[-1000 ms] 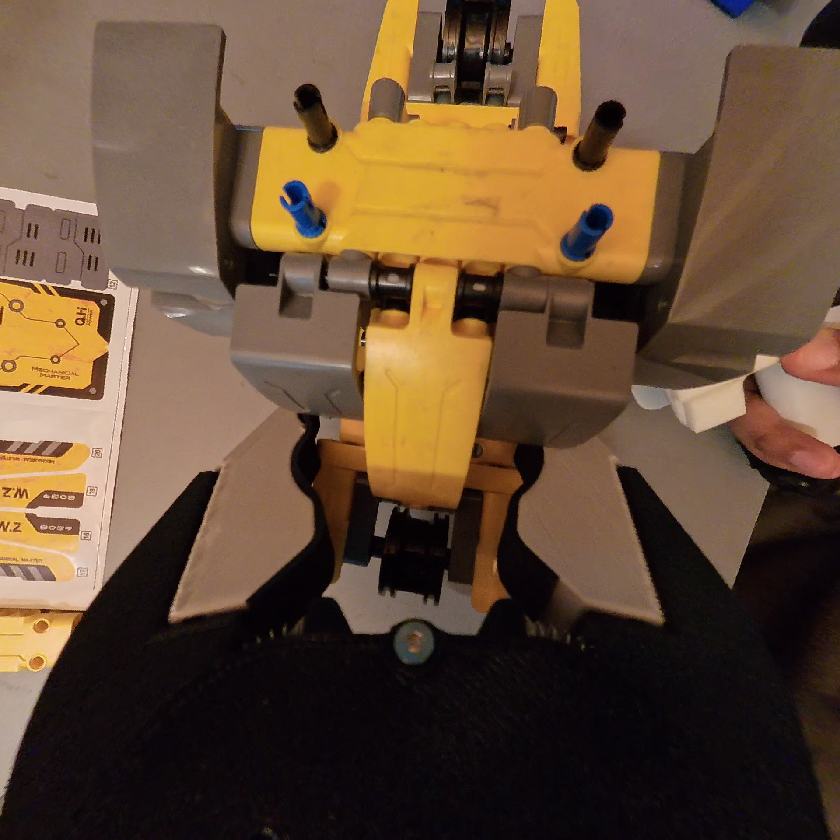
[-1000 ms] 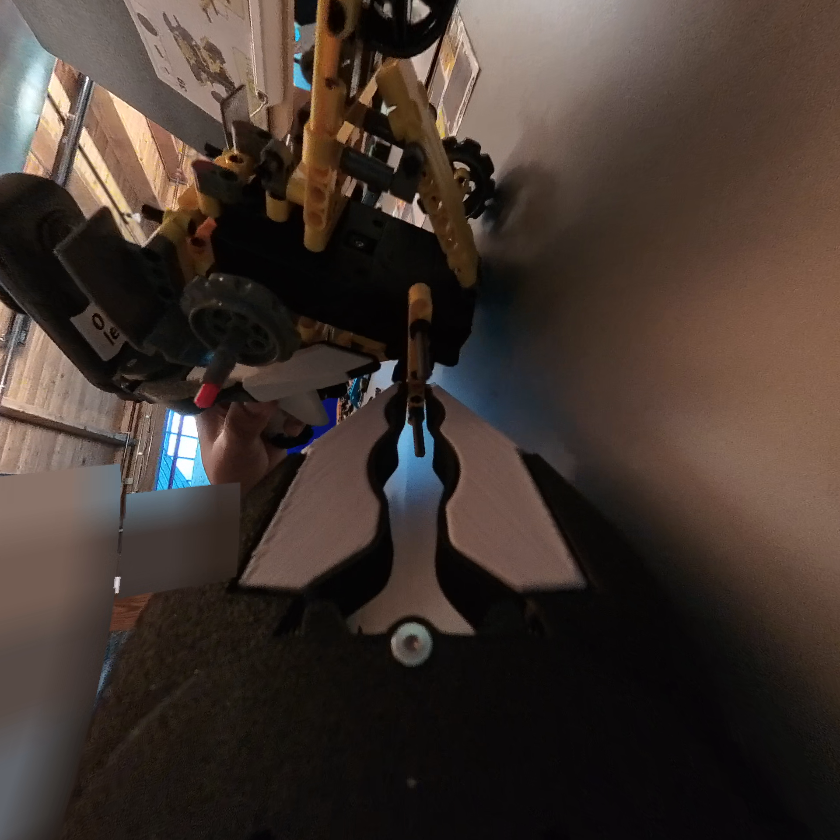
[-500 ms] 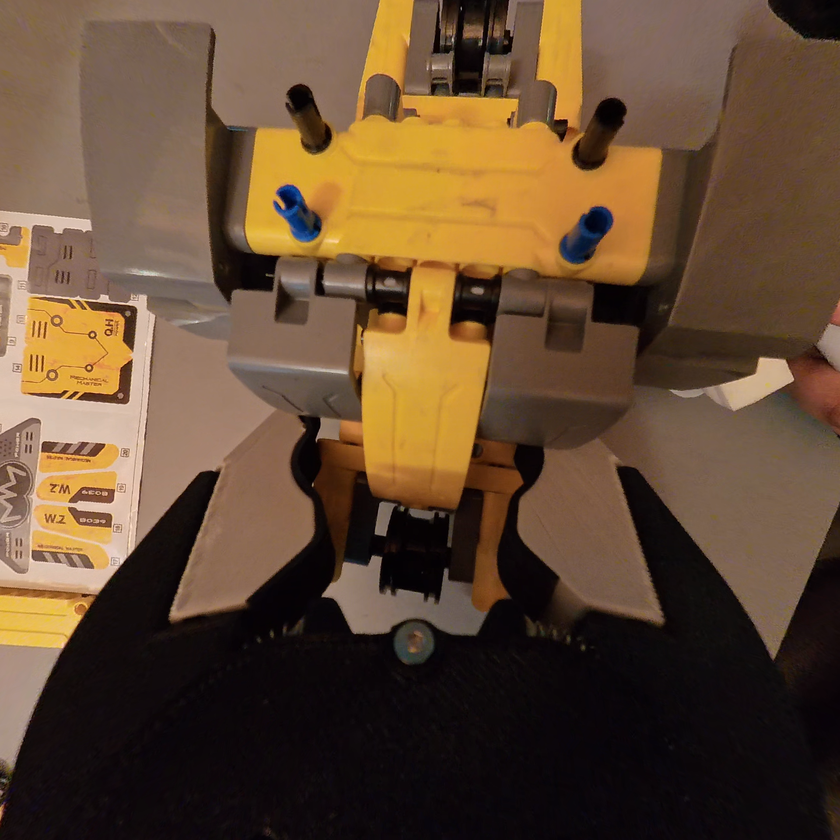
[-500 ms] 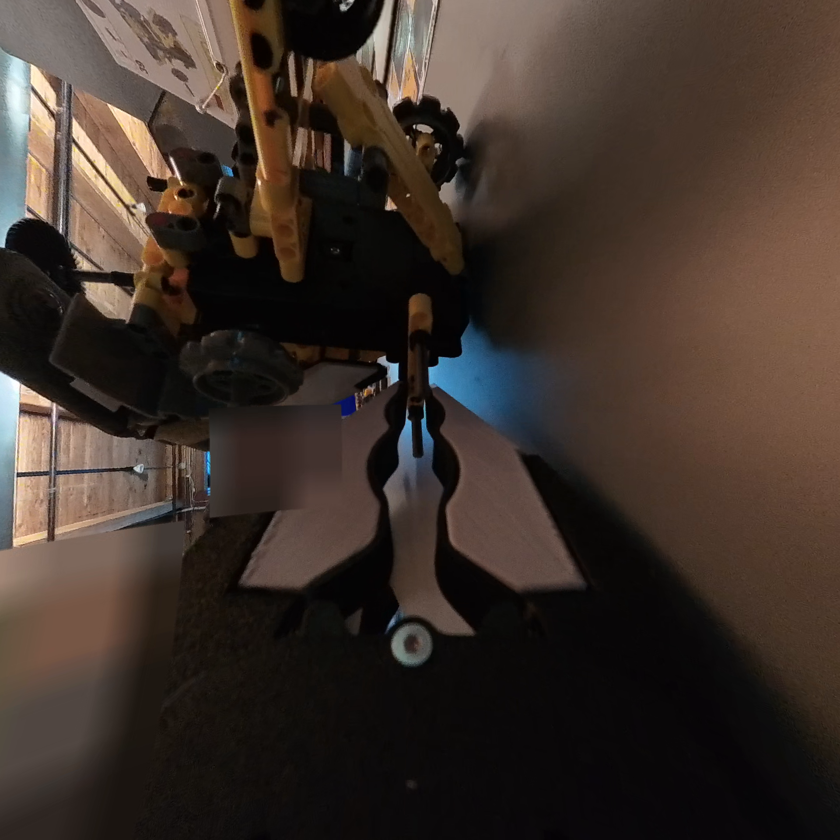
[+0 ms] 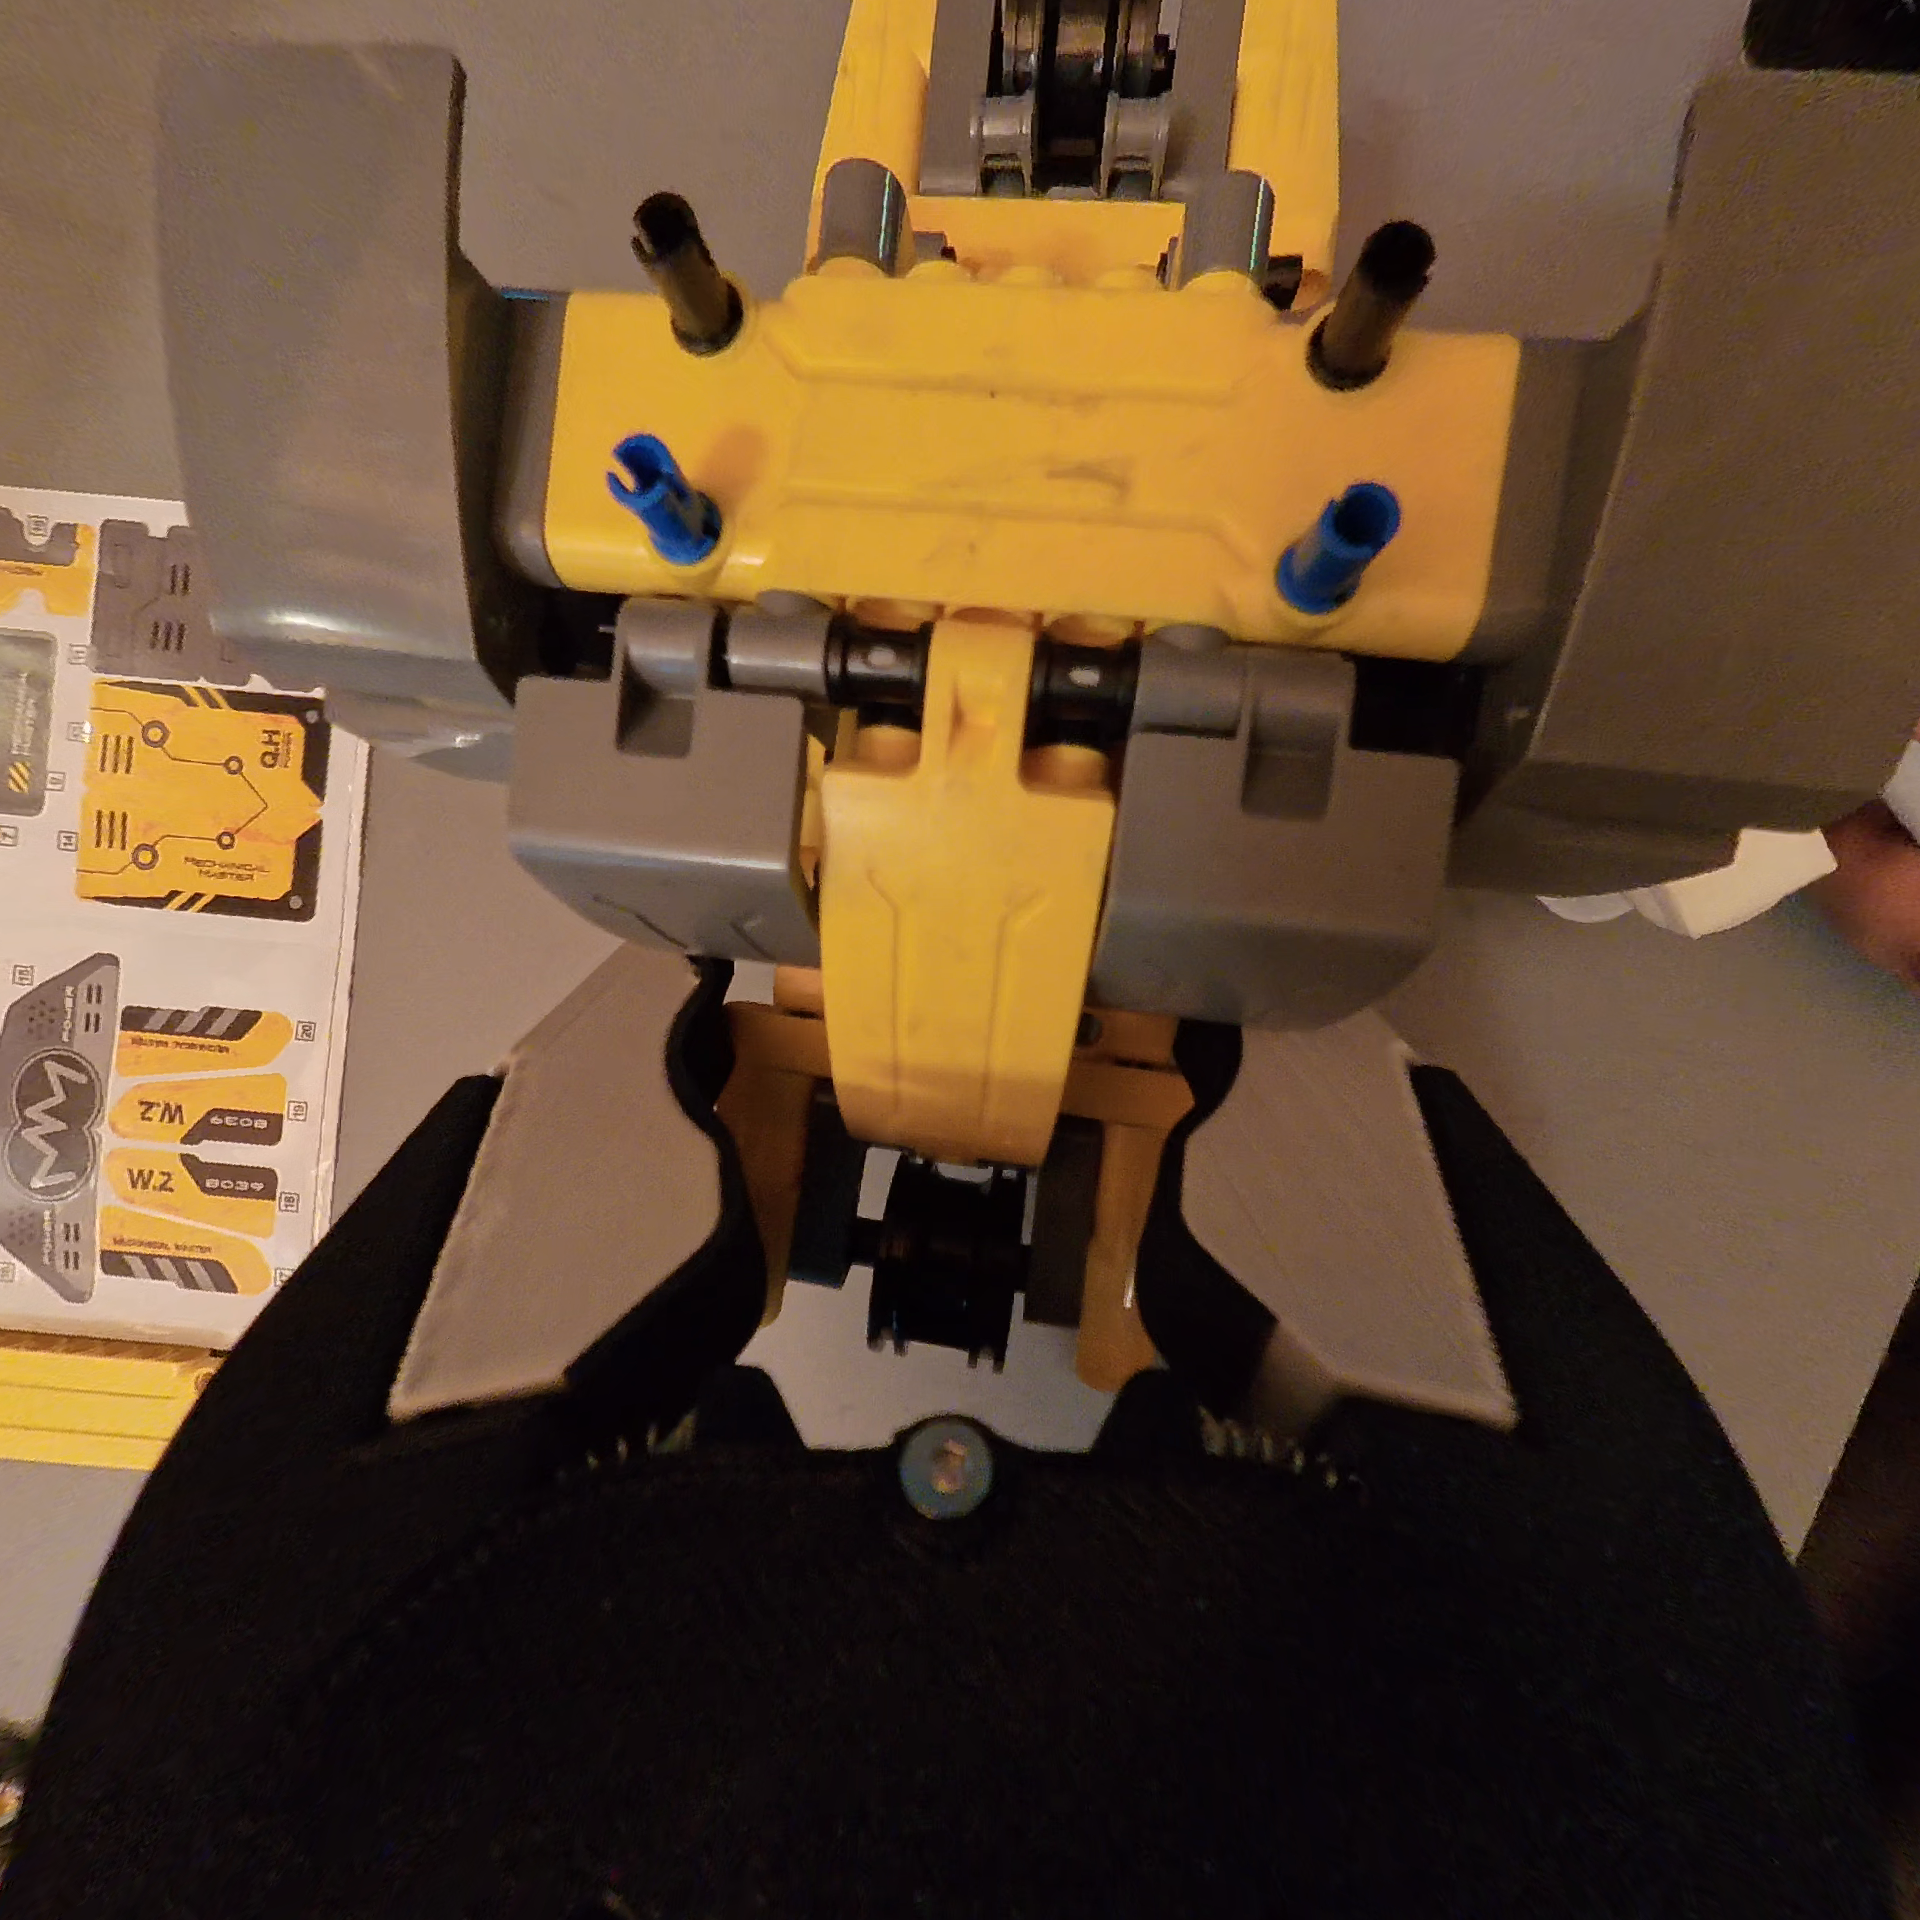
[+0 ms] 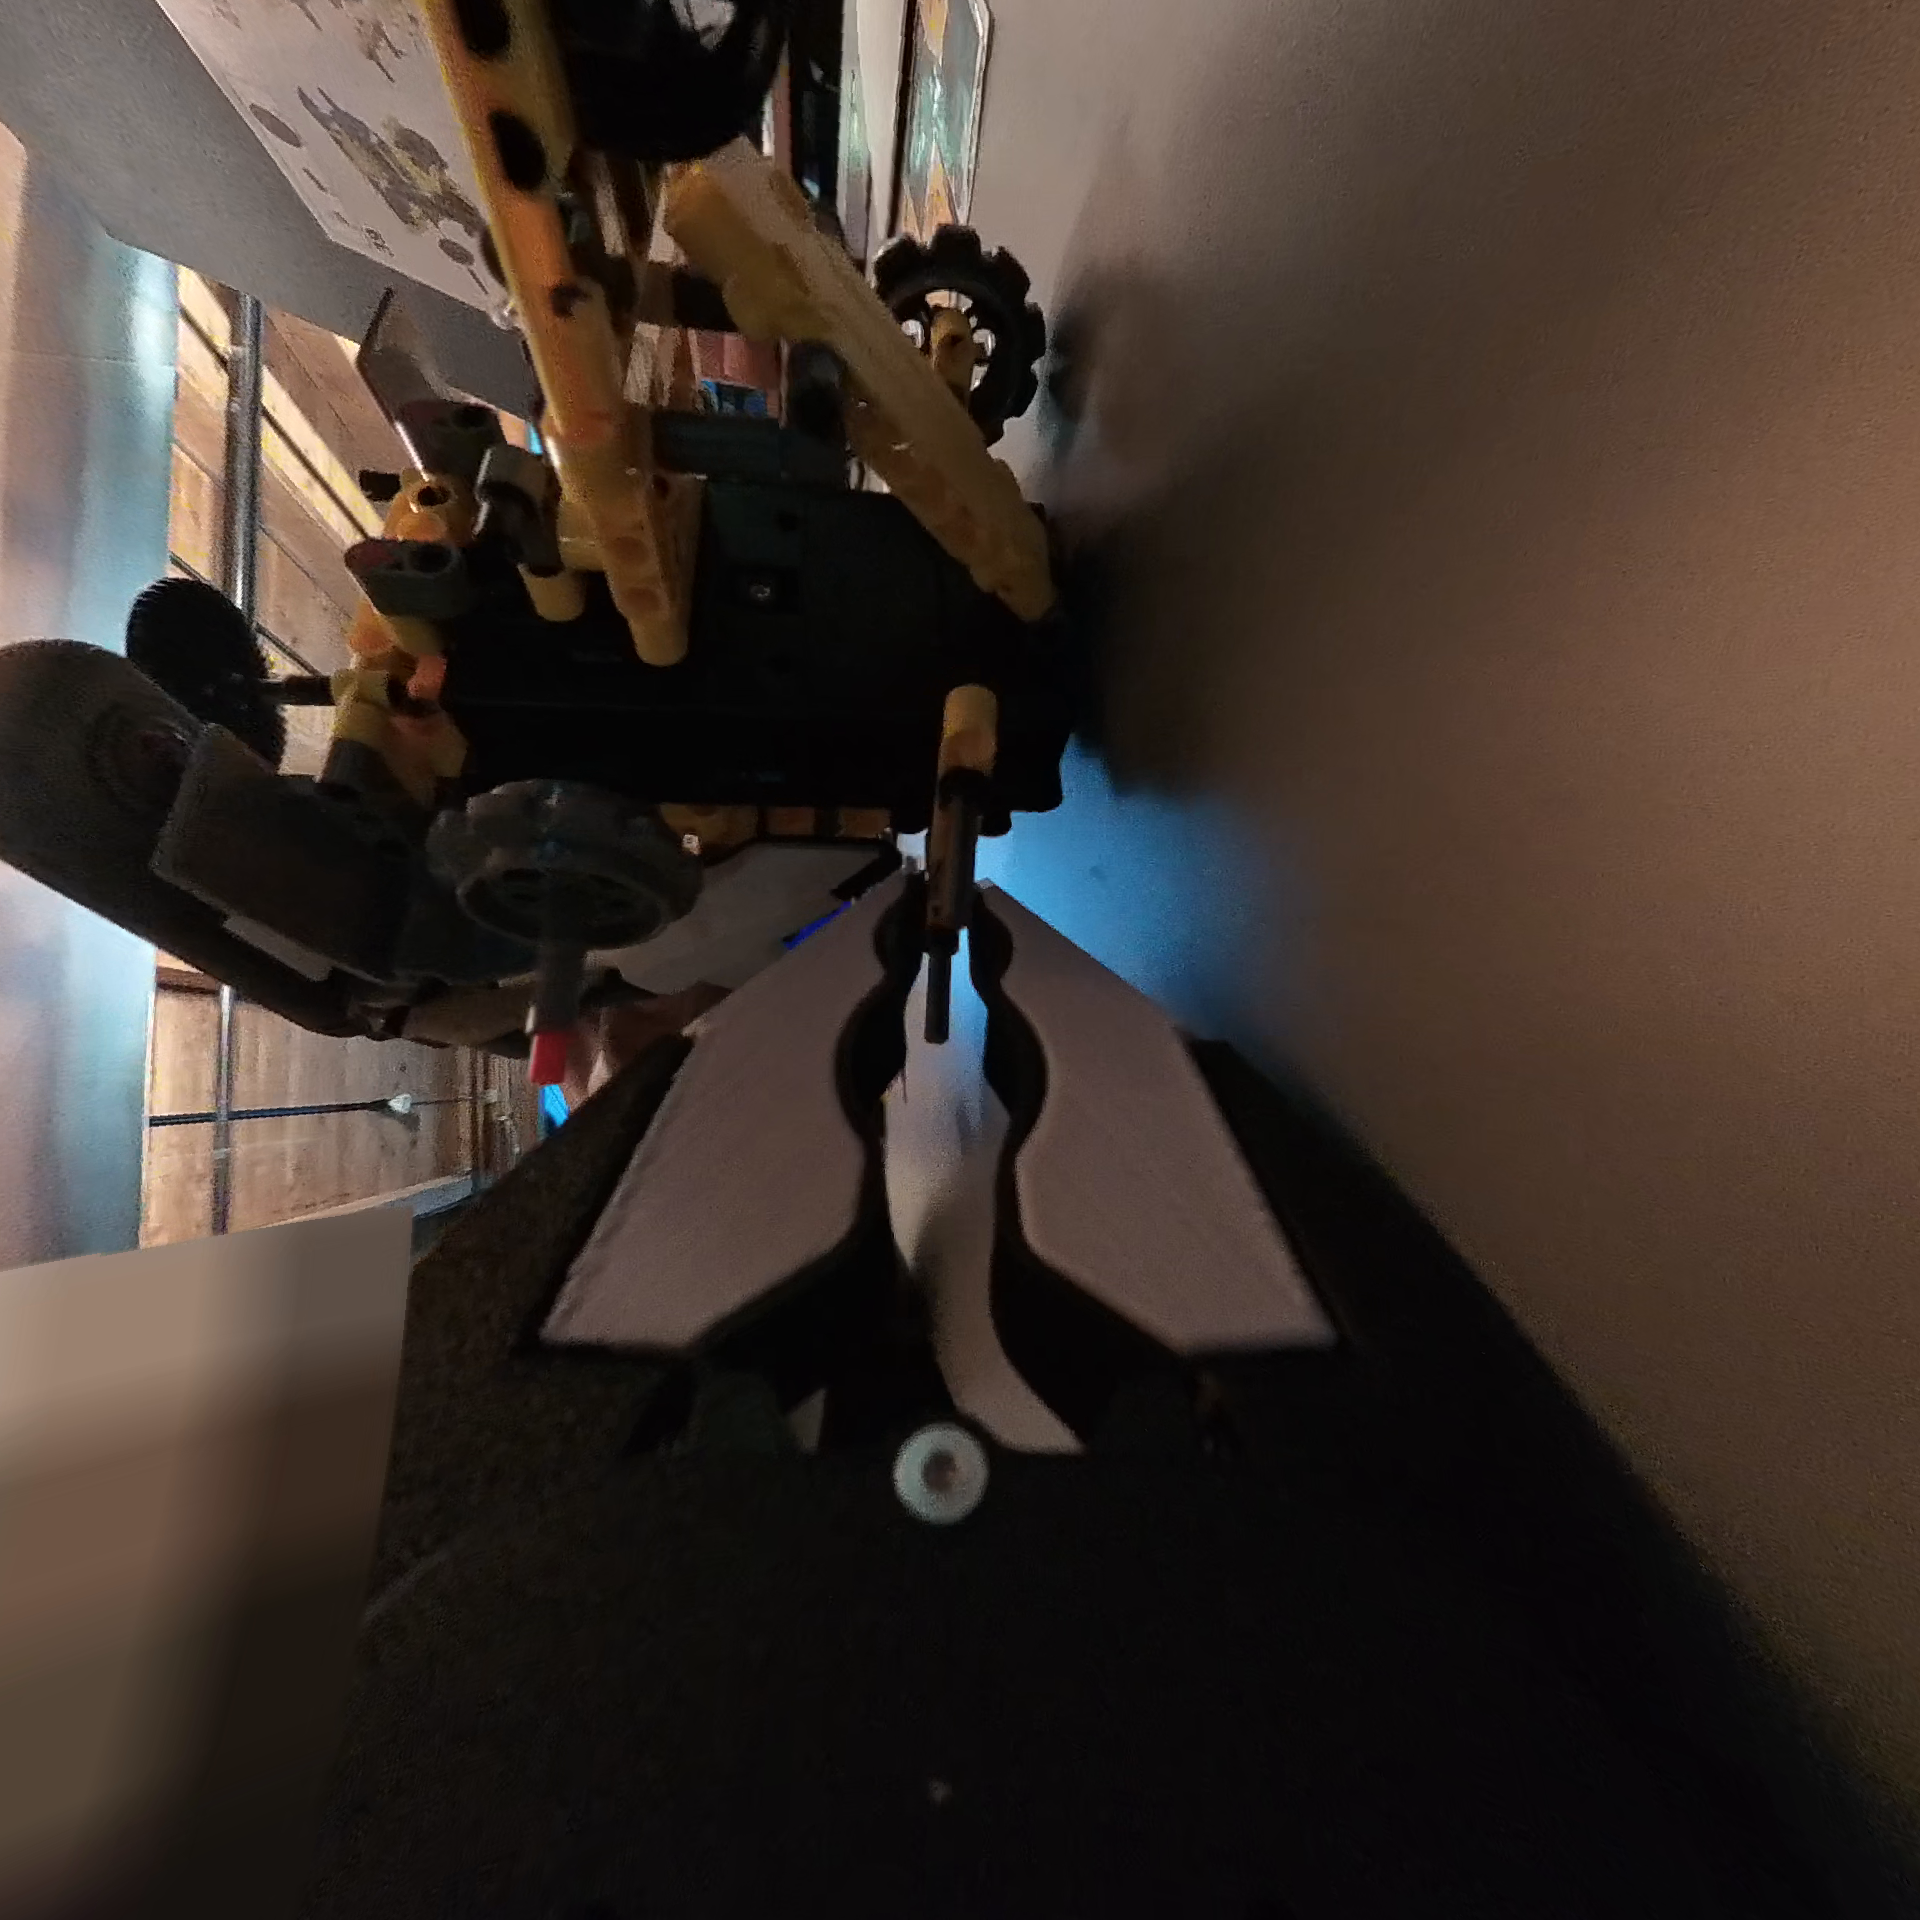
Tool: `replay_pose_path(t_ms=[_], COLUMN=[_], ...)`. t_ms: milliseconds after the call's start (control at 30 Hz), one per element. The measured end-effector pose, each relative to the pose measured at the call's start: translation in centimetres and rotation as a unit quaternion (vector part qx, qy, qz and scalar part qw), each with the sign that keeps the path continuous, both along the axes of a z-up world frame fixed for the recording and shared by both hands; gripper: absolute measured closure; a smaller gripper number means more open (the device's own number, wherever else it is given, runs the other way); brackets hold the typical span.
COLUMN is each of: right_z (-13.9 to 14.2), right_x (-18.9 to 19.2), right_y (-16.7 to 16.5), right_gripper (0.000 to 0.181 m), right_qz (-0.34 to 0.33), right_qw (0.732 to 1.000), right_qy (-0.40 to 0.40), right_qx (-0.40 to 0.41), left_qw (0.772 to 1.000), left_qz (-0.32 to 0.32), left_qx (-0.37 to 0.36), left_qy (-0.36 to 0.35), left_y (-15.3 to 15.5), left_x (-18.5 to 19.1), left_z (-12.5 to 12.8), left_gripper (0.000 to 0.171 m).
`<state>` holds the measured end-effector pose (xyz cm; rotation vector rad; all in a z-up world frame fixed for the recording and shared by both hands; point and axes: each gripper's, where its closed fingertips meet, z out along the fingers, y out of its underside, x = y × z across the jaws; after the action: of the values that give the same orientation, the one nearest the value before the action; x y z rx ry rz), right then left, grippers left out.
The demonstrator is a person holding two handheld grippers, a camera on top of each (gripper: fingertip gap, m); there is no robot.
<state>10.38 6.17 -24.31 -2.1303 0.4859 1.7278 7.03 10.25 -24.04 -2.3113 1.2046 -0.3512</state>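
Note:
A yellow and grey building-brick vehicle model [image 5: 997,457] fills the left wrist view, with two blue pins [image 5: 1335,545] and two black pins on top. My left gripper [image 5: 951,1049] is shut on the model's narrow yellow frame, with a black wheel between the fingers [image 5: 582,1195]. In the right wrist view, rolled sideways, the model's dark underside [image 6: 748,686] hangs beside the table. My right gripper [image 6: 940,904] is shut on a thin black axle [image 6: 938,987] that sticks out of the model. The right gripper's white finger [image 5: 1725,894] and a hand show at the right edge of the left wrist view.
A sticker sheet [image 5: 177,935] lies on the grey table [image 5: 1558,1143] at the left, with a yellow strip [image 5: 83,1403] below it. In the right wrist view an instruction sheet [image 6: 343,156] lies beyond the model and wooden wall boards [image 6: 301,1122] stand behind.
The sticker sheet has slid right in the left wrist view, and the hand has slipped toward the right edge. In the right wrist view the model has tilted and drawn closer. Both grips are unchanged.

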Motion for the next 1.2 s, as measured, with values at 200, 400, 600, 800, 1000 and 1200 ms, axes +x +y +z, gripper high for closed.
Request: replay_pose_path(t_ms=[200, 400, 600, 800, 1000, 1200], right_z=[-0.3, -0.4, -0.5, -0.5, -0.3, -0.5], right_x=[-0.1, -0.3, -0.5, -0.3, 0.2, 0.4], right_y=[0.0, 0.2, 0.2, 0.3, 0.8, 1.1], right_gripper=[0.175, 0.174, 0.174, 0.175, 0.174, 0.174], right_qz=[0.003, 0.024, 0.049, 0.051, 0.049, 0.051], right_qw=[1.000, 0.999, 0.997, 0.998, 0.999, 0.998], right_qy=[-0.025, -0.042, -0.049, -0.040, -0.021, -0.022], right_qx=[0.010, 0.016, 0.018, 0.013, 0.004, -0.006], left_qw=[1.000, 0.999, 0.998, 0.997, 0.996, 0.991], left_qz=[-0.007, -0.020, -0.046, -0.067, -0.076, -0.110], left_qx=[0.014, 0.017, 0.021, -0.014, -0.017, -0.071], left_qy=[0.021, 0.040, 0.048, 0.027, -0.035, -0.032], left_y=[-0.1, 0.0, 0.0, -0.6, 0.1, 0.3], left_x=[-0.2, -0.7, -0.7, -0.6, -0.6, 1.6], left_z=[-0.3, -0.7, -0.8, -0.4, 2.6, 1.1], left_gripper=[0.086, 0.085, 0.082, 0.070, 0.058, 0.041])
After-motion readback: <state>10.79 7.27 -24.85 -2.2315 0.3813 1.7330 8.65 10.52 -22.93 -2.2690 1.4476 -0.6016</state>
